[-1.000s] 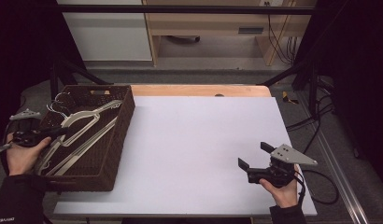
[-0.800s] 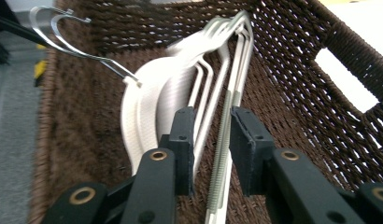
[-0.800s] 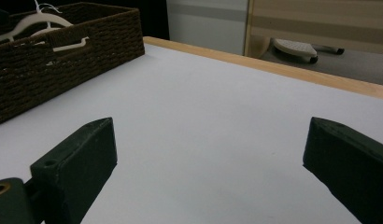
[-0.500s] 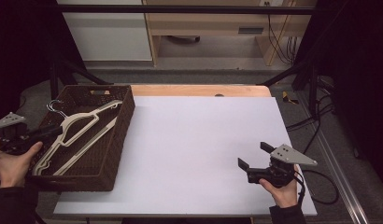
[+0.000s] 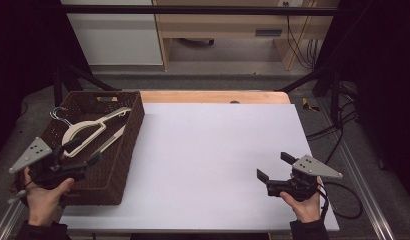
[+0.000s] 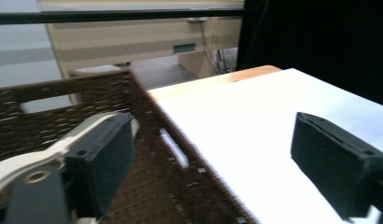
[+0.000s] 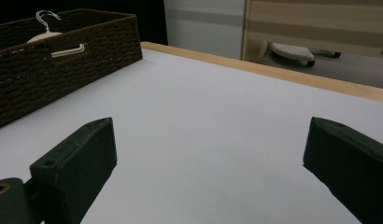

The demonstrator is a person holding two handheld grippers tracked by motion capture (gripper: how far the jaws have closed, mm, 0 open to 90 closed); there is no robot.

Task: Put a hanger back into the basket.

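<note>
While my left hand-held gripper has just been opening, empty, over the wicker basket, the clothes hangers lie inside it.

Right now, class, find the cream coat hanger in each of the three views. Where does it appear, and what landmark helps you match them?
High view: the coat hanger lies in the basket at left.
Left gripper view: lower left, a cream arm beside the near finger.
Right gripper view: top left, its hook rises above the basket rim.
Shared landmark: the dark woven basket.
</note>
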